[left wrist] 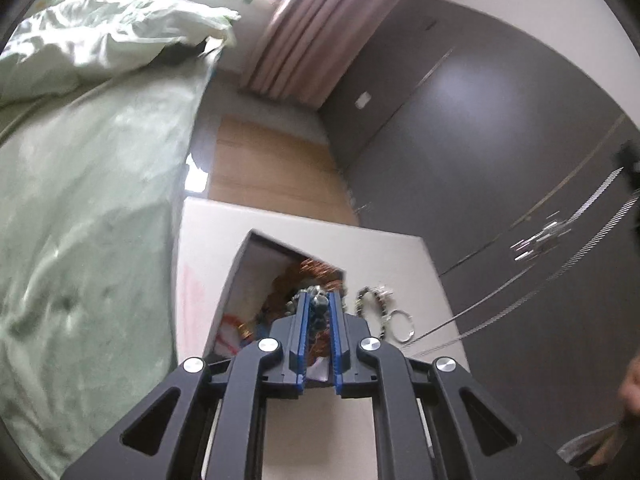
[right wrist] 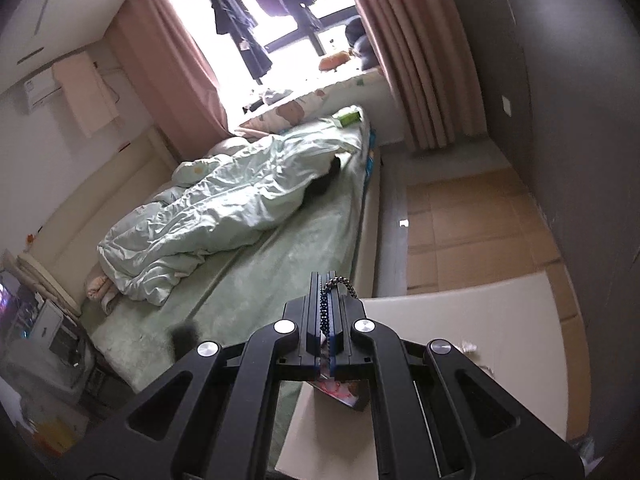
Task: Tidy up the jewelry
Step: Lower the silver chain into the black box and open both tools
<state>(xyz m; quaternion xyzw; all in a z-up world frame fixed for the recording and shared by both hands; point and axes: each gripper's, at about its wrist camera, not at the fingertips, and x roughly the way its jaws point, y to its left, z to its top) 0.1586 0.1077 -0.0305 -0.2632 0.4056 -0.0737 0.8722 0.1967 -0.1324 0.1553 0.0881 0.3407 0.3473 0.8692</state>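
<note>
The left gripper [left wrist: 319, 312] has its blue-lined fingers drawn close together on a small grey beaded piece [left wrist: 319, 303], apparently a bracelet or a bunched strand, held over the open white box [left wrist: 240, 276], where a tangle of copper-coloured and orange jewelry [left wrist: 316, 274] already lies at the far end. The right gripper [right wrist: 329, 312] is pinched nearly shut on a dark ball chain [right wrist: 340, 285], whose loop arches out past the fingertips; in the left wrist view a long silver chain with a metal pendant [left wrist: 540, 236] hangs in the air at the far right, probably the same strand, though that cannot be confirmed. On the white table [left wrist: 400, 248], just right of the box, lie a dark beaded bracelet [left wrist: 370, 300] and a thin silver ring [left wrist: 402, 326]. All these pieces look light, limp and slippery: chains will sag, swing and snag on each other, so they seem best gripped at a bunched section or near the pendant, with the pads fully closed. The ring is stiff but thin and flat on the table, likely hard to pinch except across its rim. The tangle in the box may catch anything lowered onto it.
</note>
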